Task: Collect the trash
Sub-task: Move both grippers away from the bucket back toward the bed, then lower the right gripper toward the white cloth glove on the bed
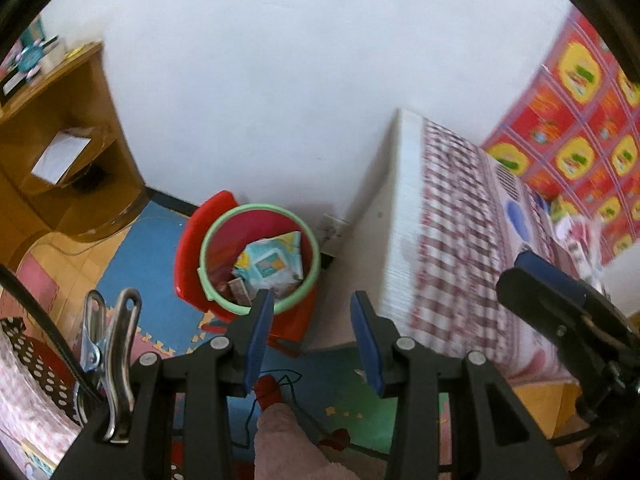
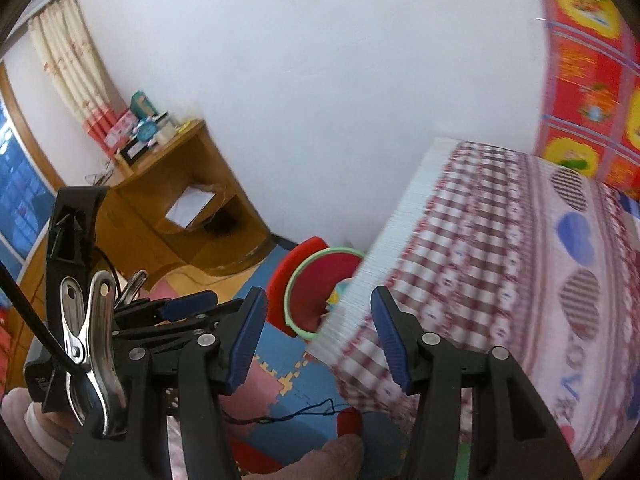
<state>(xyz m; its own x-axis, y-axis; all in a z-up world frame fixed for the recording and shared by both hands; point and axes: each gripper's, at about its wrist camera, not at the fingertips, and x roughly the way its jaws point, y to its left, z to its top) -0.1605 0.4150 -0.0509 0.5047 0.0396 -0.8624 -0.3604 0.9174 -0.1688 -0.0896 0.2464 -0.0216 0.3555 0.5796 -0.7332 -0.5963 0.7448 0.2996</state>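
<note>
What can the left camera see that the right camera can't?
Only the left view shows the wrappers inside the bin, and the right gripper. Only the right view shows the curtain, the window and the left gripper. Both show the bin, the bed, the shelf and the foam mats.

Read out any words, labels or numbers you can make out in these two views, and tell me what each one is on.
"LOVE", partly cut off: large letters on the bedspread, right wrist view.
Wipes packet in the red bin: has print, too blurred to read.
Red and yellow patterned wall covering: pictures and marks, none readable.
Boxes on the wooden cabinet: too small and blurred to read.
</note>
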